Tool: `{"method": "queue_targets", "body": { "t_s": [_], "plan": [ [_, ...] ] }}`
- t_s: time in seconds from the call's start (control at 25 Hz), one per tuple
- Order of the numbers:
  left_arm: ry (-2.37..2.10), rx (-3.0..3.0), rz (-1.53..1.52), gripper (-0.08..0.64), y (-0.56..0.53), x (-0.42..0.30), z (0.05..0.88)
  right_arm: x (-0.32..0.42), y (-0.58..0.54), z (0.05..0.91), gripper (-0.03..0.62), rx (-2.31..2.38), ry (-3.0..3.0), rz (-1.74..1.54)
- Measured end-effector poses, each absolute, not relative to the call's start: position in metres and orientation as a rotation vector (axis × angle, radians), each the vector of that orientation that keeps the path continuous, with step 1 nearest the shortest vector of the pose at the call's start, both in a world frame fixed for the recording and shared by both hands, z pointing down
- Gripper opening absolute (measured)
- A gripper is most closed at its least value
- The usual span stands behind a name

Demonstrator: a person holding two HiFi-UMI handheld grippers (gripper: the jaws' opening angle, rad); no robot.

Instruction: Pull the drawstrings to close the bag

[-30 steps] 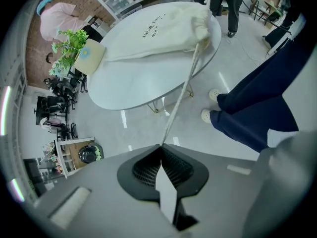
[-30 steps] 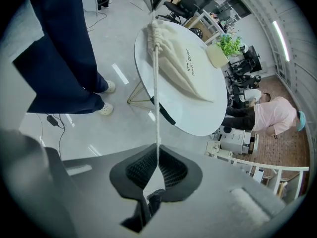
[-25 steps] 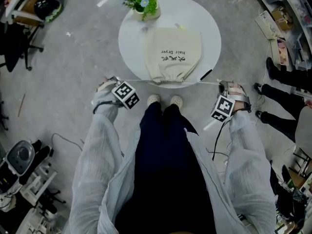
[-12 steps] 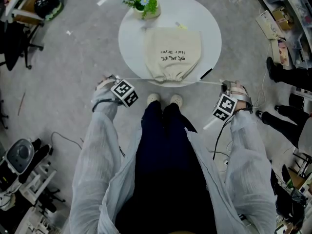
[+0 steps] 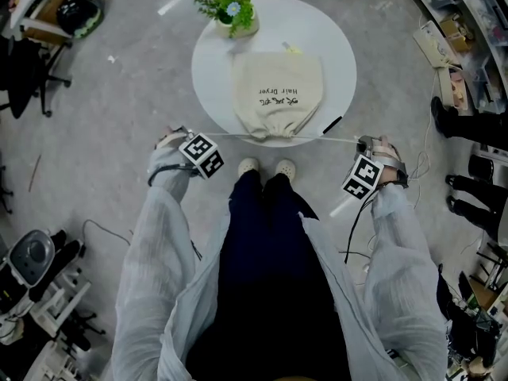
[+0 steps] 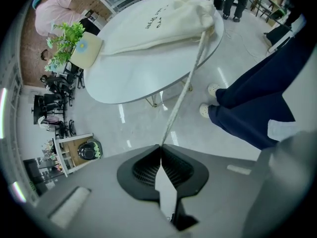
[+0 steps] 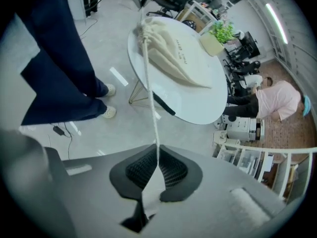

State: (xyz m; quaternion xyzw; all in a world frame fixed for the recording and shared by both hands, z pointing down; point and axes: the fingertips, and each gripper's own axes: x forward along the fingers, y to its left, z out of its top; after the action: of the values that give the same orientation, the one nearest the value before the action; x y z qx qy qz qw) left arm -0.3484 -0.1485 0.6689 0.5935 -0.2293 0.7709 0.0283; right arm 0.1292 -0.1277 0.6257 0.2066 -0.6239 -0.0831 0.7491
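Observation:
A cream drawstring bag (image 5: 276,90) with dark print lies on the round white table (image 5: 208,78), its gathered neck at the near edge. Two pale drawstrings run taut from the neck, one to each side. My left gripper (image 5: 182,132) is off the table's near left and shut on the left drawstring (image 6: 184,90), which runs straight from the closed jaws (image 6: 161,147) to the bag (image 6: 163,21). My right gripper (image 5: 362,141) is off the near right and shut on the right drawstring (image 7: 150,83), pinched between its jaws (image 7: 157,155) and leading to the bag (image 7: 173,53).
A potted plant (image 5: 234,13) stands at the table's far edge, and a black pen (image 5: 333,123) lies by the near right rim. The person's shoes (image 5: 267,167) are just under the near edge. Other people's legs (image 5: 468,125) are at the right, and a chair (image 5: 24,70) and equipment at the left.
Both grippers keep their grip on the taut strings and have barely shifted. The legs of the people at the right have moved.

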Motion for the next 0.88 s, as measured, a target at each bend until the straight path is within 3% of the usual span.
{"method": "queue_targets", "body": {
  "t_s": [0.28, 0.88],
  "plan": [
    [-0.65, 2.052, 1.965, 0.028, -0.149, -0.3, 0.626, 0.083, -0.141, 0.588, 0.014, 0.611, -1.663, 0.083],
    [-0.805, 2.384, 1.159, 0.028, -0.204, -0.199, 0.527, -0.014, -0.199, 0.504, 0.015, 0.824, -2.184, 0.332]
  ]
}}
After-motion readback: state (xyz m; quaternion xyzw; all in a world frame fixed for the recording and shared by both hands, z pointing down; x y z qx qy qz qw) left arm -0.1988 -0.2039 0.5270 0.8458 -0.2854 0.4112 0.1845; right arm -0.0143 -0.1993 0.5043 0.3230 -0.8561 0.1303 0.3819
